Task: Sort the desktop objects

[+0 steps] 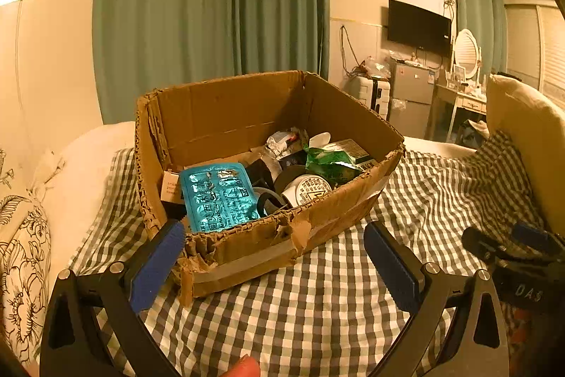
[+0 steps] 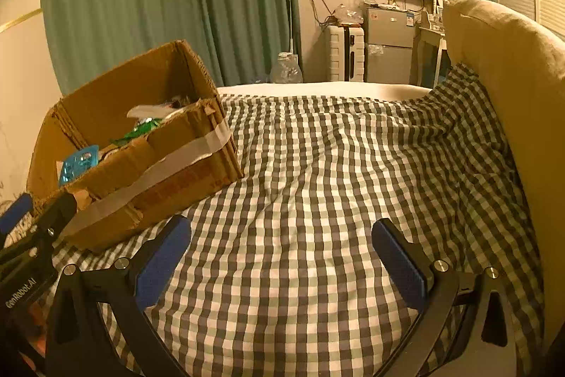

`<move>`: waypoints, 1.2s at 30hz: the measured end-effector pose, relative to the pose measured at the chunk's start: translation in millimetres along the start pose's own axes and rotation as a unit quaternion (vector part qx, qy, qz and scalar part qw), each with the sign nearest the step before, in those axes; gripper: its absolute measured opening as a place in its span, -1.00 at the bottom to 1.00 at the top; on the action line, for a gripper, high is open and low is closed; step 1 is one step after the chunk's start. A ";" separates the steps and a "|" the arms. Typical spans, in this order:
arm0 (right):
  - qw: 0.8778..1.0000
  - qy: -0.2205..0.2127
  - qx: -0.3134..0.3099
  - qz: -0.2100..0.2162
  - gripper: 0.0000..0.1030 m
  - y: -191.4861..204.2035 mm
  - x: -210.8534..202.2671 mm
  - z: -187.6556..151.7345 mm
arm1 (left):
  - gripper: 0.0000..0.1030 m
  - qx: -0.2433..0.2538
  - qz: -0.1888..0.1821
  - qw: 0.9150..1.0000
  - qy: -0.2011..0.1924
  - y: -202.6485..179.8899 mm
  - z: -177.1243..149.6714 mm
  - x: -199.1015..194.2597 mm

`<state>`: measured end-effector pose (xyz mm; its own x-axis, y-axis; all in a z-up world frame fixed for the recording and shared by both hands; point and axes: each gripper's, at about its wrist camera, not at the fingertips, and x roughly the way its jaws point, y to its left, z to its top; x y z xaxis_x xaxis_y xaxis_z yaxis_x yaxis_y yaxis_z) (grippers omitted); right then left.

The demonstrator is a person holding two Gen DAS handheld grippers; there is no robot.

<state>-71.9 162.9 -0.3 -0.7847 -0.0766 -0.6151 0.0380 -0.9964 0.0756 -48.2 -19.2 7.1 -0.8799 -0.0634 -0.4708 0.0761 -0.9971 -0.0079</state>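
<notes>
Both claws are shown spread wide and empty above a grey-and-white checked bedspread (image 2: 317, 182). The left claw (image 1: 275, 257) is held just before the near wall of a torn brown cardboard box (image 1: 247, 249), its left pad (image 1: 155, 267) close beside the ragged front corner. Inside the box, beyond the left claw, a teal foil blister pack (image 1: 219, 196) is seen leaning on the near wall, with a white round tin bearing a warning triangle (image 1: 307, 191), a crumpled green foil packet (image 1: 328, 163) and dark tape rolls (image 1: 268, 200) crowded to its right. The right claw (image 2: 282, 260) is held over bare bedspread, the box lying ahead and to its left.

Risks are judged as follows. The box rests on soft, rumpled bedding, so it could be tipped or pushed away by a pad catching the frayed rim. The flat blister pack could slip from a pinch. Tightly packed items could be dragged out together.
</notes>
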 end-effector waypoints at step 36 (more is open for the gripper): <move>1.000 -0.001 -0.031 -0.004 0.99 14.8 -1.0 -9.5 | 1.00 0.017 0.007 1.000 -0.005 -3.5 -3.0 -1.7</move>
<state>-64.7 147.9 -6.0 -0.7858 -0.0685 -0.6146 0.0693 -0.9973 0.0226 -45.6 -15.5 5.2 -0.8832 -0.0769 -0.4626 0.0723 -0.9970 0.0277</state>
